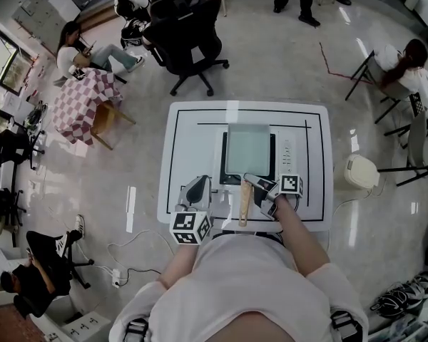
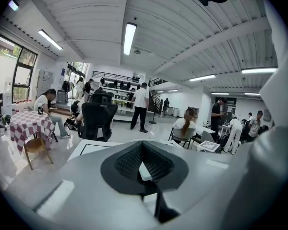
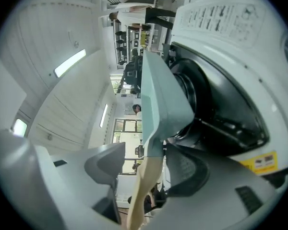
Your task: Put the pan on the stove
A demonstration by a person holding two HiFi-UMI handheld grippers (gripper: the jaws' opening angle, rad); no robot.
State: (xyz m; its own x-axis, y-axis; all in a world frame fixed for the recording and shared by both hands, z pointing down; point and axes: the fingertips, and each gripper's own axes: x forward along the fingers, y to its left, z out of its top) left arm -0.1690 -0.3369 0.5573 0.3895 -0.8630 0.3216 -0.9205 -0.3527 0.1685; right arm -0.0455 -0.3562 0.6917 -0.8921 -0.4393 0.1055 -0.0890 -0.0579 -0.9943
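A square pale-green pan (image 1: 248, 148) rests on the black stove (image 1: 272, 168), which stands on the white table (image 1: 192, 134). Its wooden handle (image 1: 244, 201) points back toward me. My right gripper (image 1: 260, 189) sits at the handle's root, turned on its side. In the right gripper view the handle (image 3: 144, 186) runs between the jaws of the right gripper (image 3: 146, 169). There is a gap to the left pad, so the jaws stand open around it. The pan (image 3: 158, 80) and stove (image 3: 216, 104) fill that view. My left gripper (image 1: 197, 189) hovers left of the handle and is shut and empty (image 2: 143, 164).
The stove's control strip (image 1: 287, 155) lies right of the pan. Beyond the table stands a black office chair (image 1: 185, 34). A checked-cloth table (image 1: 85, 98) and seated people are at the left, and a white box (image 1: 360, 171) sits on the floor at the right.
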